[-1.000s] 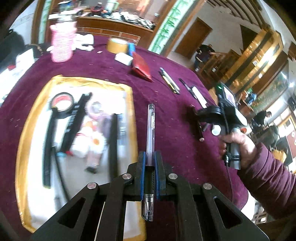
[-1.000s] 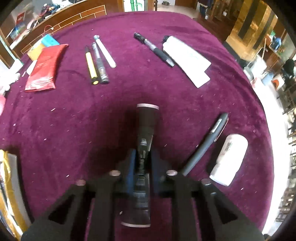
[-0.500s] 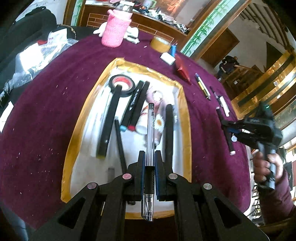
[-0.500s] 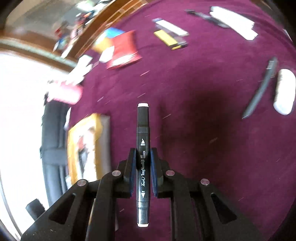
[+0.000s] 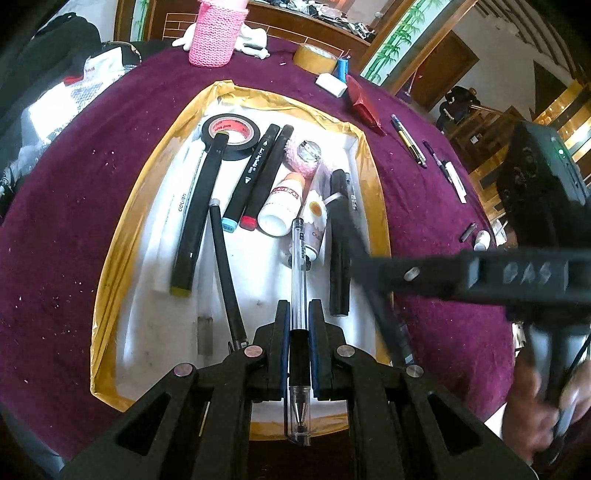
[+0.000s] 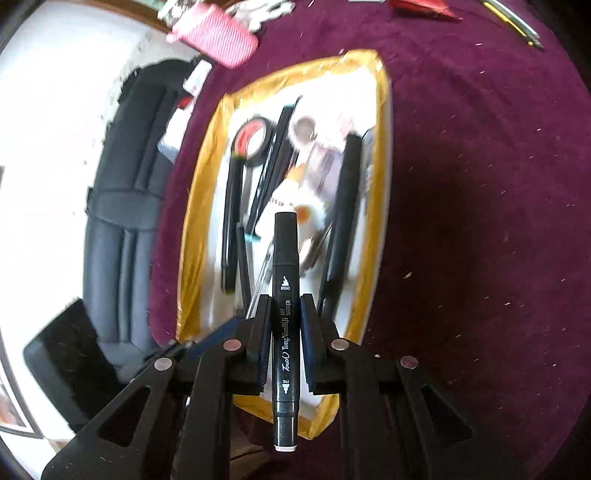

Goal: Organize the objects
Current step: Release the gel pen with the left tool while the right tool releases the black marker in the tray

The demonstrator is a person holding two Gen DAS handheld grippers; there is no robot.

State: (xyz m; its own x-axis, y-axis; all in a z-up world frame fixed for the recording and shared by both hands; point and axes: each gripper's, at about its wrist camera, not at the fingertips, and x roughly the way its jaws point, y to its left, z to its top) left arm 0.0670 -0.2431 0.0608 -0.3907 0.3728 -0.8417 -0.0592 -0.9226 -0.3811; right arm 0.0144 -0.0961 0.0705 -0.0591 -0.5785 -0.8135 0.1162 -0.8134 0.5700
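My left gripper (image 5: 298, 310) is shut on a clear ballpoint pen (image 5: 298, 273) and holds it over the near part of a gold-rimmed white tray (image 5: 110, 258). My right gripper (image 6: 283, 306) is shut on a black art marker (image 6: 284, 295) and holds it over the same tray (image 6: 380, 184); in the left wrist view the marker (image 5: 369, 273) slants across the tray's right edge. The tray holds several pens and markers, a black tape roll (image 5: 231, 136), a white bottle (image 5: 282, 208) and a pink fuzzy item (image 5: 306, 157).
On the purple cloth (image 5: 424, 229) beyond the tray lie a pink knitted cup (image 5: 216, 33), a brown tape roll (image 5: 314, 57), a white eraser (image 5: 331, 84), a red packet (image 5: 364, 105) and several pens (image 5: 408, 138). A black chair (image 6: 125, 177) stands beside the table.
Both grippers have swung over the tray. The right gripper with the marker came in from the right and now crosses close in front of the left wrist camera.
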